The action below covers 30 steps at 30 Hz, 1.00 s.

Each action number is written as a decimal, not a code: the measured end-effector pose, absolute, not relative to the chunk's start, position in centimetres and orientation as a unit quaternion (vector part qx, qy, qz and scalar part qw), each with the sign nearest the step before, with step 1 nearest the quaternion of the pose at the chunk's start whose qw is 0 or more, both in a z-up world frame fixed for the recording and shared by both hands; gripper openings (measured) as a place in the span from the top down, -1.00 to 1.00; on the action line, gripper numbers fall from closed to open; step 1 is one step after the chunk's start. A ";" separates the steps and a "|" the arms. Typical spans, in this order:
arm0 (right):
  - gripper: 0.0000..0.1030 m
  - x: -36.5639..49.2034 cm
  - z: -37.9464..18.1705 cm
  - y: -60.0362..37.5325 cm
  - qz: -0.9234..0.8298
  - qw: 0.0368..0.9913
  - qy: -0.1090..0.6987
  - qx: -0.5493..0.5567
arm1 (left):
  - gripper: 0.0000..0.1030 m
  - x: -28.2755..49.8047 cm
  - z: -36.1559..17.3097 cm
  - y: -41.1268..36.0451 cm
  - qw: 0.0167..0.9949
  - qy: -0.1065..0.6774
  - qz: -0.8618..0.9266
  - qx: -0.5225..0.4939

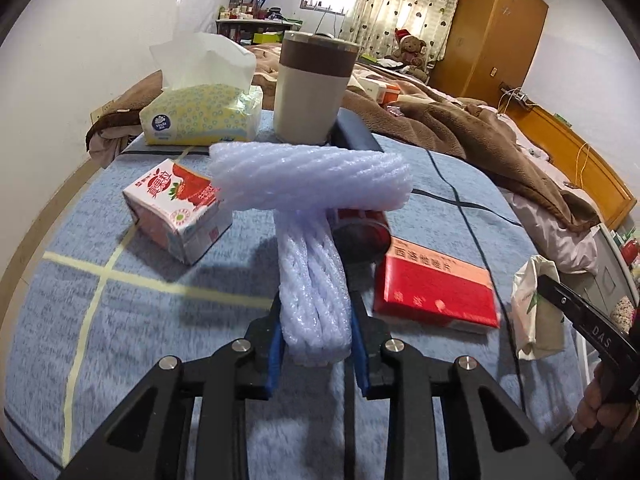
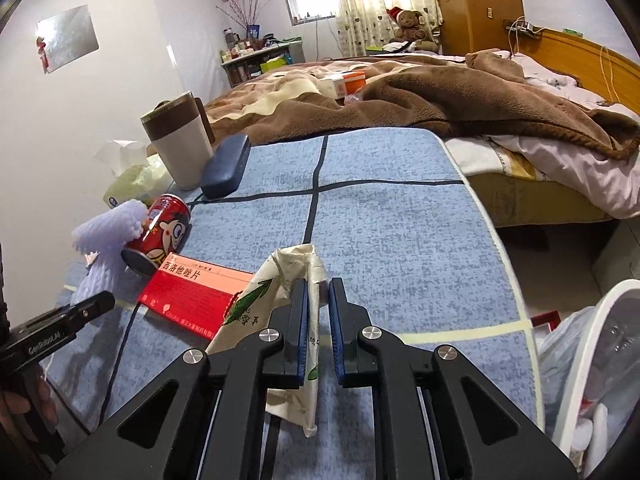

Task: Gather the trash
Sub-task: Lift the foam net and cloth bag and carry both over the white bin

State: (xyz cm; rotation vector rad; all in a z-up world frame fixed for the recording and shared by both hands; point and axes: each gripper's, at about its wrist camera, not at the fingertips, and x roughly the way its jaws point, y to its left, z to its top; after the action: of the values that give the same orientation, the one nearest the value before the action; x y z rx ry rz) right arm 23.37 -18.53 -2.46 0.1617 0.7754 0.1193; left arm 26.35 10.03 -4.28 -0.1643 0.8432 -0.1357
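My left gripper [image 1: 316,312] is shut on a white foam net sleeve [image 1: 312,280], which hangs above the blue table cover [image 1: 120,320]; its upper loop [image 1: 312,176] folds across the view. My right gripper [image 2: 318,292] is shut on a crumpled paper wrapper [image 2: 276,288] with green print, lifted off the cover. On the cover lie a red can [image 2: 160,232] on its side, a red medicine box [image 1: 436,292] and a strawberry milk carton [image 1: 176,208]. From the right wrist view the foam sleeve [image 2: 108,240] and the left gripper's finger [image 2: 80,308] show at far left.
At the back stand a tissue box [image 1: 200,116], a beige tumbler [image 1: 312,88] and a dark blue case [image 2: 224,166]. A white bin with a plastic liner [image 2: 592,364] sits low at the right. A bed with a brown blanket [image 2: 440,96] lies beyond the table.
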 end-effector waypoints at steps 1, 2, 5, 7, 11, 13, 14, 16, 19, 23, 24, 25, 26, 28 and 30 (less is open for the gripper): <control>0.80 23.1 -2.4 -18.6 0.059 0.921 0.376 0.079 | 0.42 25.9 -4.2 10.0 0.907 0.408 -0.065 -0.080; 0.80 22.9 -2.3 -18.6 0.060 0.922 0.375 0.079 | 0.42 25.6 -4.0 9.9 0.908 0.406 -0.067 -0.081; 0.80 22.2 -1.9 -18.7 0.061 0.923 0.372 0.079 | 0.42 24.3 -3.7 9.6 0.908 0.405 -0.069 -0.085; 0.80 21.7 -1.7 -18.9 0.059 0.923 0.373 0.080 | 0.42 23.4 -3.6 9.2 0.907 0.404 -0.075 -0.088; 0.80 20.7 -1.5 -19.6 0.058 0.922 0.374 0.084 | 0.42 21.6 -3.8 8.1 0.901 0.414 -0.096 -0.088; 0.80 20.2 -1.3 -19.9 0.057 0.923 0.371 0.087 | 0.42 20.7 -3.7 7.5 0.897 0.417 -0.112 -0.095; 0.80 19.9 -1.2 -20.0 0.055 0.923 0.370 0.087 | 0.42 20.4 -3.6 7.1 0.895 0.417 -0.124 -0.097; 0.80 19.2 -0.9 -20.6 0.050 0.925 0.365 0.088 | 0.42 19.8 -3.4 6.3 0.892 0.417 -0.140 -0.099; 0.80 18.5 -0.5 -21.5 0.038 0.926 0.364 0.090 | 0.42 19.5 -3.4 5.4 0.885 0.422 -0.165 -0.106; 0.80 17.8 -0.3 -22.3 0.030 0.927 0.361 0.093 | 0.42 19.1 -4.2 4.5 0.857 0.441 -0.213 -0.161; 0.80 17.3 -0.2 -22.9 0.024 0.928 0.359 0.093 | 0.42 19.1 -4.3 4.5 0.848 0.445 -0.222 -0.182; 0.80 17.2 -0.2 -23.1 0.021 0.928 0.359 0.094 | 0.42 19.1 -4.3 4.3 0.847 0.444 -0.227 -0.185; 0.80 17.0 -0.2 -23.3 0.020 0.928 0.359 0.096 | 0.42 18.9 -4.2 4.1 0.846 0.442 -0.233 -0.187; 0.80 16.7 -0.1 -23.7 0.015 0.929 0.356 0.098 | 0.42 18.7 -4.2 3.4 0.843 0.444 -0.240 -0.186; 0.80 16.3 0.0 -24.1 0.010 0.930 0.354 0.100 | 0.42 18.5 -4.2 2.7 0.841 0.445 -0.248 -0.183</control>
State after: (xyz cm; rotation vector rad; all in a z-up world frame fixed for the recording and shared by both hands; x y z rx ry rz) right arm 16.35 -24.14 -0.03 0.2057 0.7241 0.0203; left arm 18.47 2.69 -4.21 -0.3875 0.9414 -0.5236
